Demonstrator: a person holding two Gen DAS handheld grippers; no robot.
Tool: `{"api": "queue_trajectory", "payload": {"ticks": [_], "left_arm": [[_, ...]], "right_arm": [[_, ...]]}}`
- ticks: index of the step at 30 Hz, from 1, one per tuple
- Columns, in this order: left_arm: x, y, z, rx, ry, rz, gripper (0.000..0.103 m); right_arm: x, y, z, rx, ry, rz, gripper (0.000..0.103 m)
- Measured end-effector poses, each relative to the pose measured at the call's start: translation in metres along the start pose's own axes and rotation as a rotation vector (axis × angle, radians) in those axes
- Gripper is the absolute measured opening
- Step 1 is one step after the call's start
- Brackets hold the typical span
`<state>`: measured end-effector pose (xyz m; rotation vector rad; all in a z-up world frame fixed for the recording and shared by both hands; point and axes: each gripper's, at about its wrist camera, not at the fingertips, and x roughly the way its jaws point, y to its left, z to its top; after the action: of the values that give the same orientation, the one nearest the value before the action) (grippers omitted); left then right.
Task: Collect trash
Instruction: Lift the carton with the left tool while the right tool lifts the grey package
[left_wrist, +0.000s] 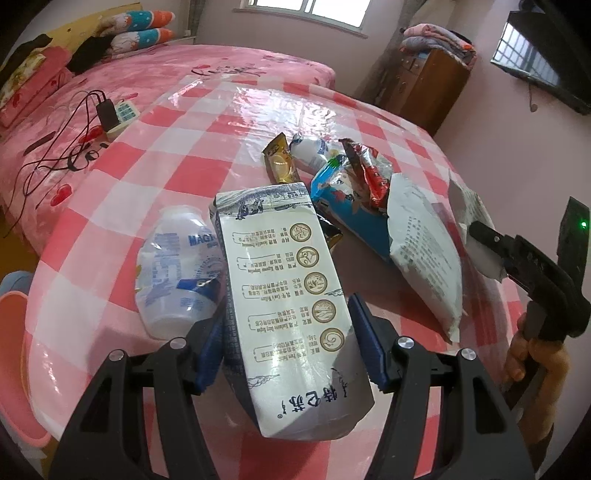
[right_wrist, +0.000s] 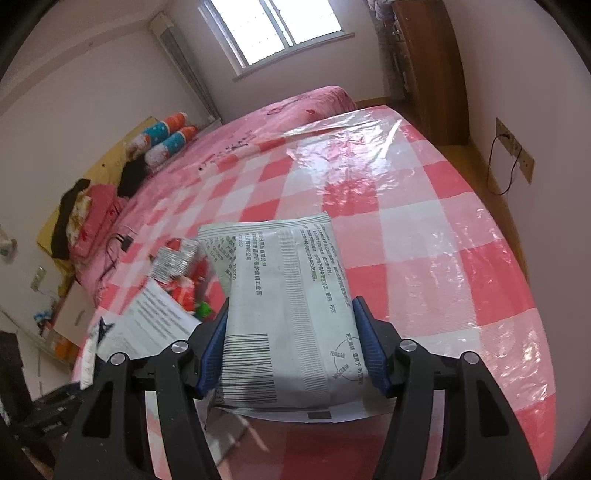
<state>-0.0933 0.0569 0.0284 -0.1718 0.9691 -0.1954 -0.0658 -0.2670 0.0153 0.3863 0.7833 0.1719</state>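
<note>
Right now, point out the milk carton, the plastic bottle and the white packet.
milk carton (left_wrist: 291, 295), left wrist view, printed side panel.
plastic bottle (left_wrist: 177, 266), left wrist view, labelled body.
white packet (right_wrist: 291, 306), right wrist view, printed back.

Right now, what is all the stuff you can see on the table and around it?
milk carton: one, white with blue print, held between the left gripper's fingers
white packet: one, grey-white with black print, between the right gripper's fingers
plastic bottles: two, white, one left of the carton, one farther back
gold wrapper: one, beside the far bottle
blue snack bag: one, behind the carton
red wrapper: one, on the blue bag
big white bag: one, torn open, right of the carton
table: one, red and white checks
bed: one, pink, behind the table
left gripper: black, blue fingers
right gripper: black, blue fingers
</note>
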Motion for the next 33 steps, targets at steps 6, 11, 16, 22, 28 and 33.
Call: {"api": "queue_trajectory", "payload": {"ticks": [6,11,16,22,28,33], "left_arm": [[-0.014,0.013,-0.003,0.001,-0.026,-0.035,0.063],[-0.024,0.030,-0.005,-0.024,-0.043,-0.058,0.063],[-0.038,0.049,-0.006,-0.053,-0.069,-0.068,0.063],[-0.051,0.070,-0.010,-0.083,-0.093,-0.071,0.063],[-0.060,0.088,-0.015,-0.107,-0.101,-0.078,0.063],[-0.069,0.103,-0.019,-0.127,-0.118,-0.079,0.063]], "right_arm": [[-0.008,0.018,0.002,0.004,-0.023,0.039,0.063],[-0.019,0.042,0.002,-0.024,-0.049,0.066,0.063],[-0.025,0.068,0.000,-0.055,-0.058,0.104,0.063],[-0.029,0.095,-0.003,-0.062,-0.040,0.176,0.063],[-0.029,0.123,-0.010,-0.104,-0.025,0.199,0.063],[-0.022,0.153,-0.021,-0.146,0.007,0.241,0.063]]}}
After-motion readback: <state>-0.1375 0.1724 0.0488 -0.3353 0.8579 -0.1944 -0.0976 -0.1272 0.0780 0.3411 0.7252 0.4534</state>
